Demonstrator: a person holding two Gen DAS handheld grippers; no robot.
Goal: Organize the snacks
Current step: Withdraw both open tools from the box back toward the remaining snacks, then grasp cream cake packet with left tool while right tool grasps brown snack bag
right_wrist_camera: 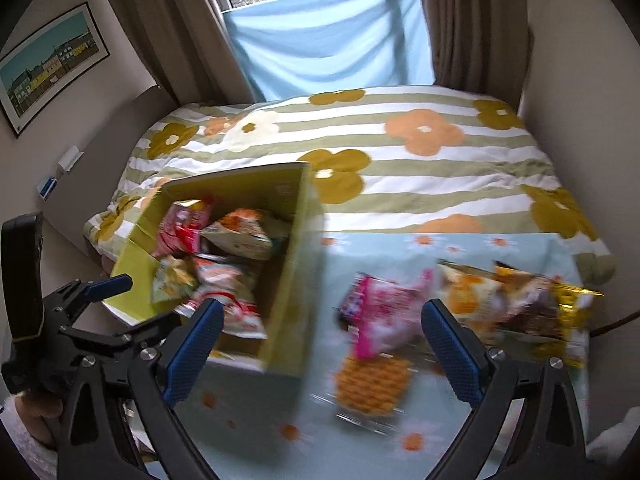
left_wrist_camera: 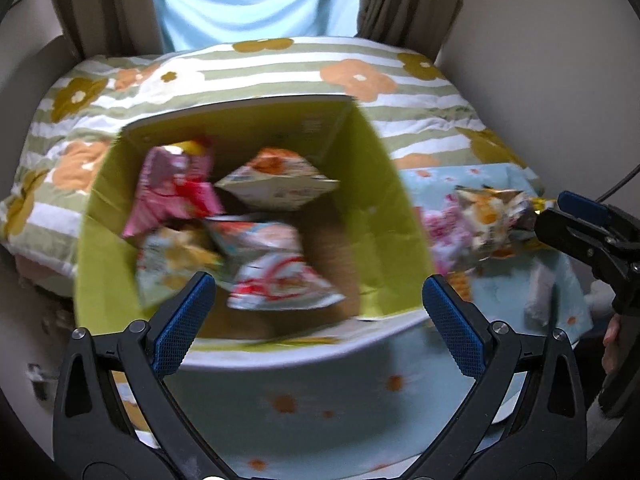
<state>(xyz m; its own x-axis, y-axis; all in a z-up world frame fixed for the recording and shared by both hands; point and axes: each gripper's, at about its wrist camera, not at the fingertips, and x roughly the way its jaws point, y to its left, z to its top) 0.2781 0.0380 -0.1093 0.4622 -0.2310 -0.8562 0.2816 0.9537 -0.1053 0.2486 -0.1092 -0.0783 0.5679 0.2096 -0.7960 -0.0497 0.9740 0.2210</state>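
Left gripper (left_wrist_camera: 318, 312): your jaws stand spread wide and hold nothing; they hang just above the near rim of the box.
Right gripper (right_wrist_camera: 322, 338): your jaws are likewise spread and empty, over the loose snacks beside the box.
Cloth (right_wrist_camera: 248, 436): pale blue with small orange-and-white flowers; it carries the box and the loose packets.
Loose snacks: three packets lie on the cloth to the right of the box. Nearest you, a clear packet of orange waffle-textured pieces (right_wrist_camera: 372, 388); touching it, a pink packet (right_wrist_camera: 380, 312); further right, a gold-and-orange packet (right_wrist_camera: 516, 304). All are motion-blurred; you cannot read the print.
Box (left_wrist_camera: 104, 216): open-topped, yellow-green walls, brown card floor partly bare on its right side.
Snacks in box: a pink packet (left_wrist_camera: 168, 192) at far left, a white-and-orange packet (left_wrist_camera: 276, 180) at the back, a pale green packet (left_wrist_camera: 172, 264) at near left, a red-and-white packet (left_wrist_camera: 276, 276) nearest you. They overlap, crumpled.
Bed (right_wrist_camera: 440, 168): striped green-and-white cover with large flowers, beyond the cloth.
Curtains (right_wrist_camera: 472, 20): brown, at the far end.
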